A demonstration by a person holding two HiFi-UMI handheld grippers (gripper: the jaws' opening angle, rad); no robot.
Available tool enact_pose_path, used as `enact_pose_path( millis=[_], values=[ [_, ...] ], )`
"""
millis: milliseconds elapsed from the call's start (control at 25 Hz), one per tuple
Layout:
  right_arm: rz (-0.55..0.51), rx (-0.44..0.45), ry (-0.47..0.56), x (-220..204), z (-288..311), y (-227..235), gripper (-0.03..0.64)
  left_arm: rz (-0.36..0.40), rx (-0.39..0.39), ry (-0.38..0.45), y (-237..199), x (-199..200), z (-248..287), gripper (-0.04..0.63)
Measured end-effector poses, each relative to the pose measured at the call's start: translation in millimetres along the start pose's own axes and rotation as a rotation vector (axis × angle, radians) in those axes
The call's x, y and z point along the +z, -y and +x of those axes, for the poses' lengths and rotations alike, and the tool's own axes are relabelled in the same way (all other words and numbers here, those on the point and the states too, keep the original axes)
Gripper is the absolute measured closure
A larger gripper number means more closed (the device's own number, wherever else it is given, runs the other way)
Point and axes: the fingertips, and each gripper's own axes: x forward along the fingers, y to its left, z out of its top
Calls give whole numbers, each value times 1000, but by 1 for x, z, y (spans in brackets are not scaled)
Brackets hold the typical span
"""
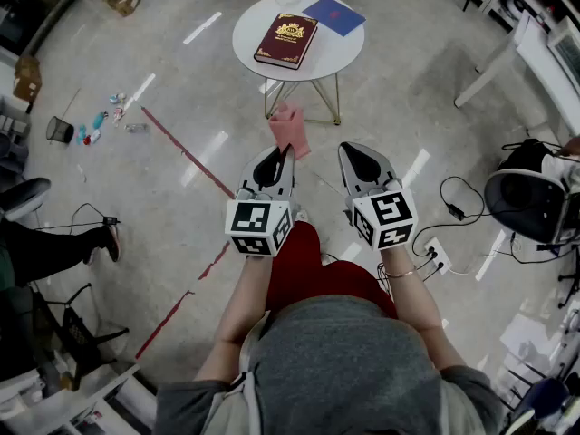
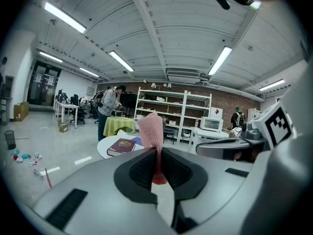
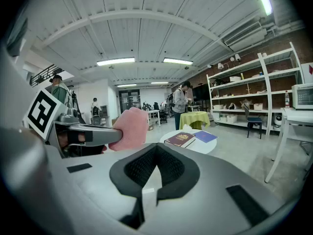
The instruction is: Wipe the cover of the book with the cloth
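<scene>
A maroon book [image 1: 286, 40] with a gold emblem lies on a small round white table [image 1: 337, 53] ahead of me, also seen as the book [image 2: 121, 146] and the book [image 3: 182, 139]. My left gripper [image 1: 282, 152] is shut on a pink cloth [image 1: 290, 129], which stands up out of its jaws as the cloth [image 2: 151, 130]. My right gripper [image 1: 354, 153] is beside it, shut, with nothing between its jaws. Both grippers hover over the floor, short of the table. From the right gripper [image 3: 155, 152] I see the cloth [image 3: 128, 128] to its left.
A blue booklet [image 1: 334, 14] lies on the table beyond the book. A red tape line [image 1: 186, 152] crosses the floor at left. Cables and a power strip [image 1: 436, 248] lie at right near a black chair [image 1: 518, 199]. A person [image 2: 107, 107] stands behind the table.
</scene>
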Motion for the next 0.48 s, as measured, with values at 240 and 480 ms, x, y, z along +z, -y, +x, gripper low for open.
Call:
enact_pose_path(
  millis=[240,480],
  values=[
    [1,7,-10,2,25,-2,589,0,1,-10,-22,0,12,563],
    [32,25,-28,7,63,2,588,-15,2,-19,-51,3,31,563]
  ],
)
